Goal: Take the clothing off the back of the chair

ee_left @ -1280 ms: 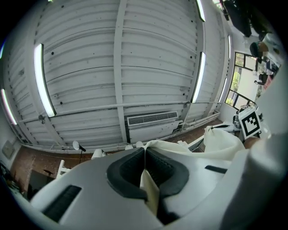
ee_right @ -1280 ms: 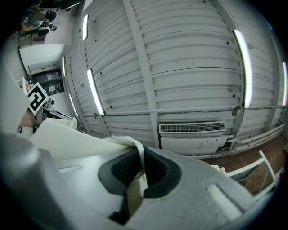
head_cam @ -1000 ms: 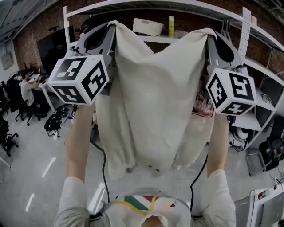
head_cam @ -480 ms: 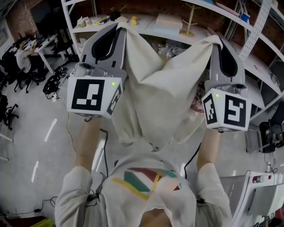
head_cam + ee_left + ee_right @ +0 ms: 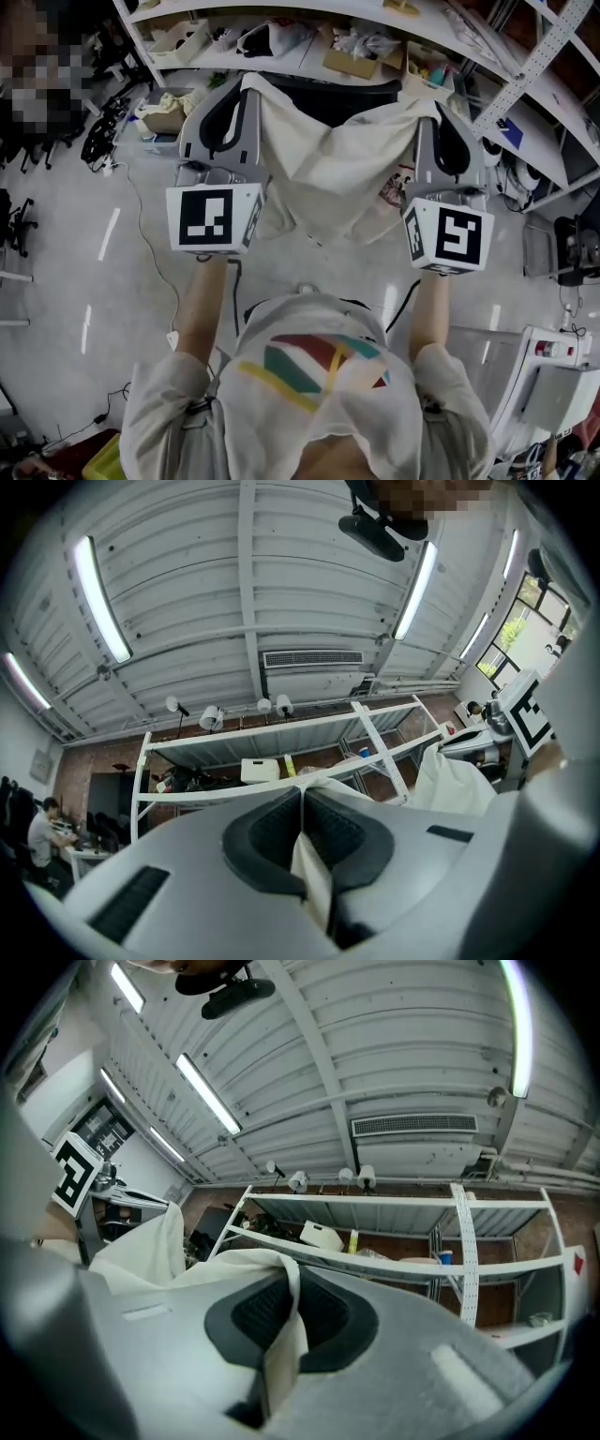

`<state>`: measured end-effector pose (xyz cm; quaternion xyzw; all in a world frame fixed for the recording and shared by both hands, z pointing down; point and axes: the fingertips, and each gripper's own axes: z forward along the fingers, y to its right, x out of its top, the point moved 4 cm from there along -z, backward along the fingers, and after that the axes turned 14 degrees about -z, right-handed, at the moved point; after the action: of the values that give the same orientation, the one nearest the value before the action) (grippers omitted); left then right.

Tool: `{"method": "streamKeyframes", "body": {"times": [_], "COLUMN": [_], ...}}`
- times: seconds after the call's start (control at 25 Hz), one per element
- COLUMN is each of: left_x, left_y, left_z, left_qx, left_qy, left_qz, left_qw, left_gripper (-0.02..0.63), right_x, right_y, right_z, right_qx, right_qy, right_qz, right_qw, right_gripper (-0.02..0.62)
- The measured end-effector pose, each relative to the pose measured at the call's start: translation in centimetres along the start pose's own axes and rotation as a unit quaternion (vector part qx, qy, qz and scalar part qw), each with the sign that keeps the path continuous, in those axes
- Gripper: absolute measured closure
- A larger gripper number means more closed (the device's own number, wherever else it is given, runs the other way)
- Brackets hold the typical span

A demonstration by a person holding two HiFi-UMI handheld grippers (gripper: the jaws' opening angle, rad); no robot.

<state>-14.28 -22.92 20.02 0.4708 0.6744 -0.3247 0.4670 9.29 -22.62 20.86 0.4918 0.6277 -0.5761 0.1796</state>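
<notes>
Both hand-held grippers have come down together since the earlier frames, and the cream-white fabric garment [image 5: 328, 173] has sunk with them. It hung long and high between the two cubes before. Now it sags in a shorter swag, low in front of the person at 12 o'clock in the head view. A black chair [image 5: 342, 96] shows just behind the cloth's upper edge, and whether the hem touches it cannot be made out. Judging by this, the garment seems already lifted off the chair back and is being carried down and away, so the task looks nearly done.

The left hand-held gripper [image 5: 246, 86], at 11 o'clock, has its dark pads pressed together on a fold of the garment's corner, as its own view [image 5: 302, 797] shows. The right hand-held gripper [image 5: 427, 105], at 1 o'clock, is likewise clamped on the opposite corner, with cloth spilling over its jaw tips [image 5: 286, 1283]. Neither touches anything else.
</notes>
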Motion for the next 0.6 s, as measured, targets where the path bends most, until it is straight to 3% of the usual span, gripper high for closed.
{"method": "streamKeyframes", "body": {"times": [0.28,0.6], "left_x": [-5.4,-9.2], "left_y": [-0.9,-1.3], "left_z": [-1.2,-1.8], "left_qx": [0.02,0.024], "left_qy": [-0.046,-0.087], "left_qz": [-0.031,-0.046], "left_qw": [0.9983,0.9949], "left_gripper": [0.592,0.592], "right_x": [-5.0,-7.9], "right_y": [-3.2,-5.4], "right_z": [-0.5,-0.6], "right_qx": [0.014,0.033], "right_qy": [-0.066,-0.106], "right_qz": [0.031,0.045], "right_qw": [0.997,0.993], "right_gripper": [0.586,0.586]}}
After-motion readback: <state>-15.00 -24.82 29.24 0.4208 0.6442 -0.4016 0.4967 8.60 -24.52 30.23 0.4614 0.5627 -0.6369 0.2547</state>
